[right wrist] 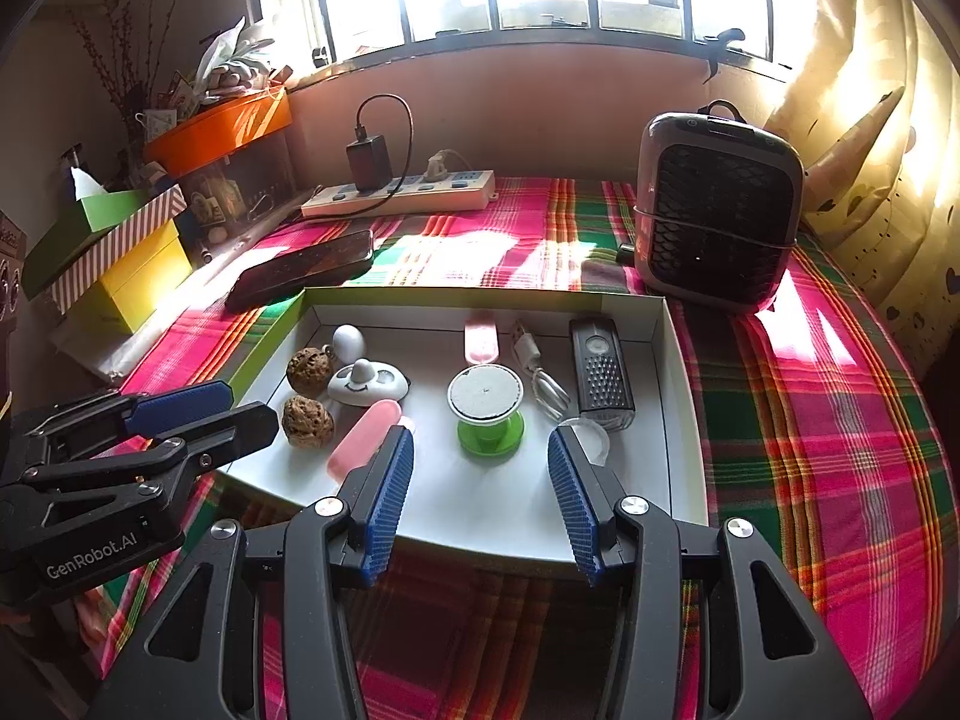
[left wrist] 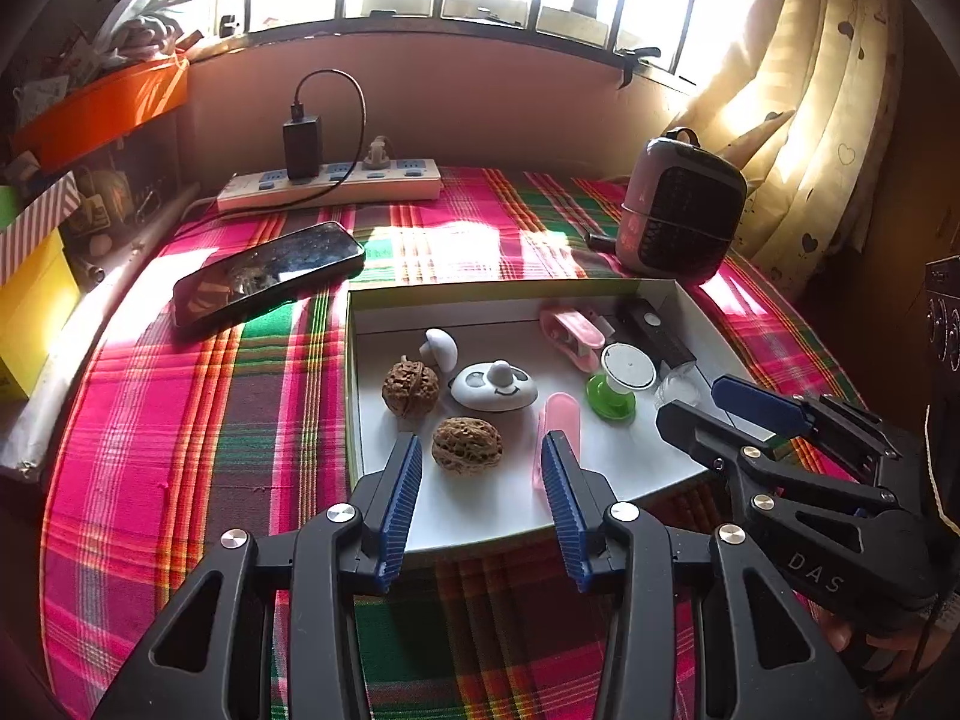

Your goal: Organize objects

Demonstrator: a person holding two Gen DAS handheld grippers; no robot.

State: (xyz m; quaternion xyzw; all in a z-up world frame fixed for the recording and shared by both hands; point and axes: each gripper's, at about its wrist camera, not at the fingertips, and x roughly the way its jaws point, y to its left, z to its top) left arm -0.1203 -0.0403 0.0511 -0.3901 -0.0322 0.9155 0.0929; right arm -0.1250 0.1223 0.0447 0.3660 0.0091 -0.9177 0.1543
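Plaid cloth (left wrist: 198, 396) covers our table, where a shallow white box (right wrist: 654, 324) holds the small objects. Both our left gripper (left wrist: 480, 468) and right gripper (right wrist: 480, 468) hang over its near edge, jaws apart and empty. We should lower slowly over one wrinkled brown walnut (left wrist: 467, 443), avoiding the pink case (left wrist: 561, 420) beside it.

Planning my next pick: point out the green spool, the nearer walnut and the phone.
green spool (right wrist: 485, 396): right wrist view, on its white top disc.
nearer walnut (left wrist: 467, 443): left wrist view, middle of its wrinkled shell.
phone (left wrist: 270, 273): left wrist view, centre of its dark screen.
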